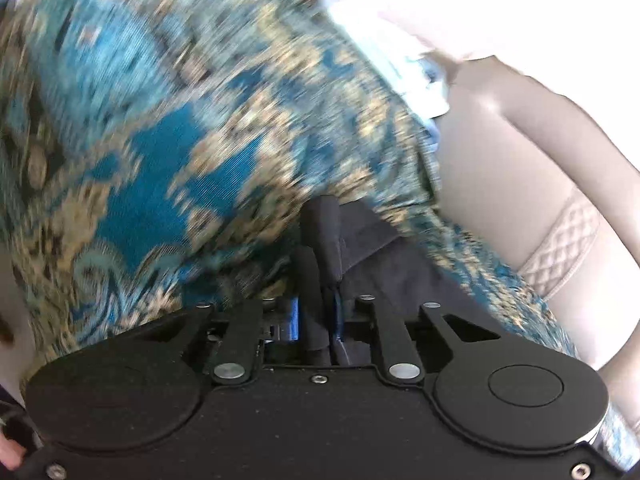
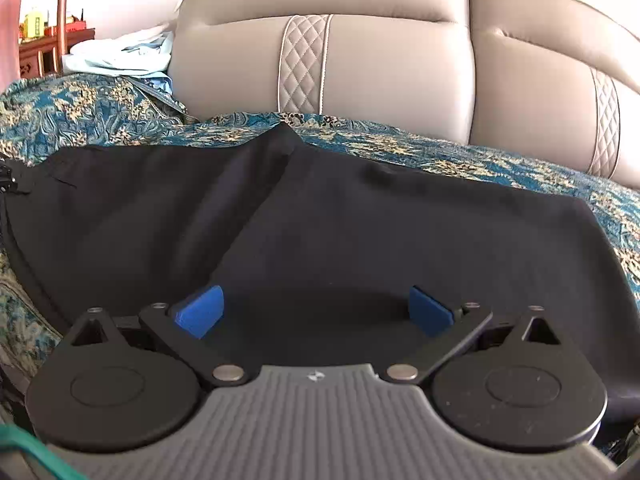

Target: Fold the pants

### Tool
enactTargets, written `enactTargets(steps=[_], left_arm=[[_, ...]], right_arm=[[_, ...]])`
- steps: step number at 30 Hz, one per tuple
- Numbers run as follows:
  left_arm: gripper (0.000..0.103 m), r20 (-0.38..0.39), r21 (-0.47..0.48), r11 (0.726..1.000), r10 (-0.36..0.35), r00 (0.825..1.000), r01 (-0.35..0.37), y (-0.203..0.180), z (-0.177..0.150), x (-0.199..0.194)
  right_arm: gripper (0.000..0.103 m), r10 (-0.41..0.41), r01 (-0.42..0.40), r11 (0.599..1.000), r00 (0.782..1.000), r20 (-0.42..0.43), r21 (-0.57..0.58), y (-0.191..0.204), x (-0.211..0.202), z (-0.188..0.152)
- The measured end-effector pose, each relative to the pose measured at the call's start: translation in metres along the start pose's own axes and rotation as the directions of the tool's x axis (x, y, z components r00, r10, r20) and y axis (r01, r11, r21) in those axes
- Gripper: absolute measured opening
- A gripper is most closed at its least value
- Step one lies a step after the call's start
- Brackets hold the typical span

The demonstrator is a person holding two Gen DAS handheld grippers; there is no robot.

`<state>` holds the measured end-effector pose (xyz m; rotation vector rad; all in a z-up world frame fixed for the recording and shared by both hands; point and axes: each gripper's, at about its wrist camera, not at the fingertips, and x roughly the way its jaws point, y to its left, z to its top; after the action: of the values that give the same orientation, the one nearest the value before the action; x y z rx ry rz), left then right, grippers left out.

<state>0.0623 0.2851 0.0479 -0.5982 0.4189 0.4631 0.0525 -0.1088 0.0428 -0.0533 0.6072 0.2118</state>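
Black pants (image 2: 360,232) flat w/ 1 crease; left gripper (image 1: 326,240) pinches fabric, right gripper (image 2: 316,312) wide.

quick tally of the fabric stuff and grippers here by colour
black: 1, the pants
blue and gold pattern: 1, the sofa cover
pale blue: 1, a crumpled cloth
black with blue pads: 2, the left gripper, shut on the pants, and the right gripper, open over them
total: 5
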Motion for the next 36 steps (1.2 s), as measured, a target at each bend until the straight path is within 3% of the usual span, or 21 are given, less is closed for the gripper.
enactTargets(steps=[4,9,13,17,21,25,27,29,31,32,34,36], left_arm=[[0.013,0.047,0.085,0.990,-0.118,0.992,0.114,-0.033,0.004,-0.028],[0.013,0.061,0.246,0.929,-0.299,0.952,0.276,-0.099,-0.002,-0.063],[0.013,0.015,0.367,0.840,-0.434,0.901,0.399,-0.156,-0.031,-0.089],[0.013,-0.099,0.459,0.735,-0.517,0.850,0.500,-0.215,-0.081,-0.104],[0.014,-0.229,0.522,0.643,-0.527,0.818,0.561,-0.264,-0.141,-0.111],[0.015,-0.378,0.605,0.525,-0.471,0.797,0.598,-0.304,-0.214,-0.109],[0.017,-0.485,0.580,0.490,-0.434,0.759,0.651,-0.314,-0.242,-0.104],[0.019,-0.509,0.585,0.458,-0.435,0.743,0.669,-0.314,-0.258,-0.107],[0.035,-0.508,0.614,0.406,-0.453,0.732,0.677,-0.312,-0.266,-0.120],[0.042,-0.528,0.609,0.380,-0.461,0.713,0.696,-0.309,-0.266,-0.126],[0.057,-0.582,0.553,0.353,-0.484,0.653,0.755,-0.301,-0.261,-0.131],[0.062,-0.608,0.502,0.354,-0.505,0.613,0.789,-0.288,-0.252,-0.137]], right_arm=[[0.103,0.064,-0.065,0.994,0.998,0.020,0.092,-0.014,-0.004,0.006],[0.103,0.104,-0.117,0.970,0.992,0.074,0.211,-0.053,-0.013,0.022],[0.103,0.115,-0.147,0.936,0.987,0.115,0.319,-0.104,-0.027,0.035],[0.103,0.134,-0.191,0.882,0.978,0.159,0.432,-0.157,-0.042,0.040],[0.103,0.067,-0.148,0.849,0.982,0.174,0.507,-0.197,-0.057,0.038],[0.103,0.064,-0.147,0.784,0.985,0.157,0.603,-0.222,-0.063,0.022],[0.103,0.082,-0.146,0.761,0.988,0.129,0.632,-0.227,-0.061,0.013],[0.103,0.090,-0.137,0.759,0.990,0.106,0.636,-0.225,-0.060,0.007],[0.103,0.094,-0.133,0.767,0.991,0.095,0.627,-0.222,-0.062,0.000],[0.103,0.097,-0.132,0.773,0.991,0.089,0.621,-0.221,-0.062,-0.002],[0.103,0.105,-0.128,0.782,0.992,0.074,0.610,-0.218,-0.061,-0.005],[0.103,0.106,-0.119,0.792,0.993,0.056,0.598,-0.215,-0.061,-0.009]])
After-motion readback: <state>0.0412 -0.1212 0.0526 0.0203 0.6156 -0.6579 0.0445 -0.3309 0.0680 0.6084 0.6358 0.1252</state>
